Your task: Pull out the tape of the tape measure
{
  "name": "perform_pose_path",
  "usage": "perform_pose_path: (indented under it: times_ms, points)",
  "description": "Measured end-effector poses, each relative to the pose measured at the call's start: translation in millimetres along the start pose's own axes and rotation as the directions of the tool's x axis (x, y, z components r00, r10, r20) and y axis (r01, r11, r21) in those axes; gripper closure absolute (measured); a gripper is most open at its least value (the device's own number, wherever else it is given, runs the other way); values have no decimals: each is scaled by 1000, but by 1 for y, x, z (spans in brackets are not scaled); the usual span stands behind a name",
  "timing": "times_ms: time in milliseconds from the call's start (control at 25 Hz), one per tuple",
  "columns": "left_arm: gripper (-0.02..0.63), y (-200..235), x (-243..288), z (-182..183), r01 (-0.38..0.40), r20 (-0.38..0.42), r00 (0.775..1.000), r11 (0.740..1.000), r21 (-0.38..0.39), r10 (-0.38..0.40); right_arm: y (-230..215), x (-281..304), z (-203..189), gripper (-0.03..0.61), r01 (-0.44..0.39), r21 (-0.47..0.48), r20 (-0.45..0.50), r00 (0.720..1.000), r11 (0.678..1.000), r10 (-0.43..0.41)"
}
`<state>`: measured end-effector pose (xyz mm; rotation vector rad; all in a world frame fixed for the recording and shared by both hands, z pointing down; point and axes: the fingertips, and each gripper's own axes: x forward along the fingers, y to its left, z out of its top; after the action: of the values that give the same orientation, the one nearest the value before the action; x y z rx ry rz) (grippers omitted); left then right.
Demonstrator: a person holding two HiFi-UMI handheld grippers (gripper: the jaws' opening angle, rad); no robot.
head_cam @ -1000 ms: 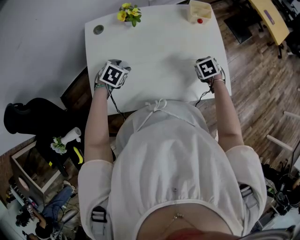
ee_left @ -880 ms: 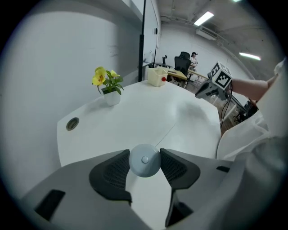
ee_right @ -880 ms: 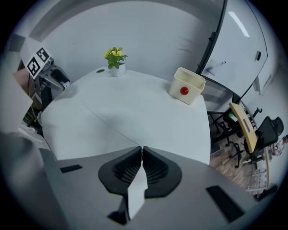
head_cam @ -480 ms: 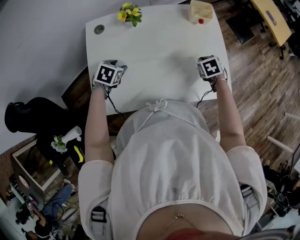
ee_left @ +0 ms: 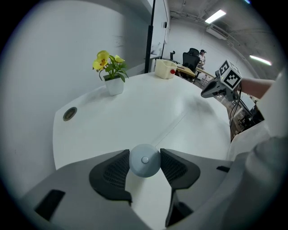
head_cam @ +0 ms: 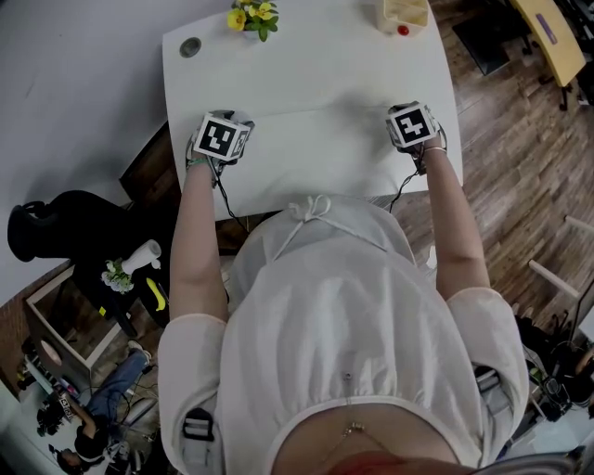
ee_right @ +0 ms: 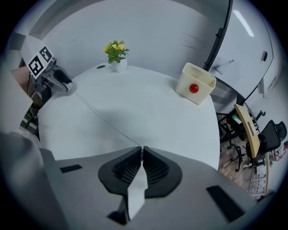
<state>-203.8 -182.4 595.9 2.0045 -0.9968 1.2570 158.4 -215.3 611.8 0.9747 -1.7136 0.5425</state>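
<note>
My left gripper [ee_left: 144,157] is shut on the tape measure [ee_left: 144,161], a round pale blue-grey case with a small centre button, pressed between both pads. The tape [ee_left: 177,125] runs from it as a thin line low over the white table [head_cam: 306,65] to my right gripper [ee_right: 141,150]. That gripper is shut on the tape's end, and a white strip [ee_right: 136,193] of it hangs behind the jaws. In the head view the left gripper [head_cam: 223,137] and right gripper [head_cam: 412,125] stand wide apart near the table's front edge, with the tape [head_cam: 316,110] faint between them.
A potted yellow flower [head_cam: 252,17] and a round grommet [head_cam: 190,46] sit at the table's far left. A cream container with a red ball [head_cam: 406,14] stands at the far right. Wooden floor lies to the right, and a black chair and clutter to the left.
Both grippers have sunk slightly toward the table, still wide apart. Their grips on the case and the tape end look the same.
</note>
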Motion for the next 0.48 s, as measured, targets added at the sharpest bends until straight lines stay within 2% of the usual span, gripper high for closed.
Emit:
perform_pose_path:
  times_ms: [480]
  points:
    - [385,3,28,-5,12,-53,999,1000,-21,-14,6,26,-2,558,-32,-43,-31,999,999,31]
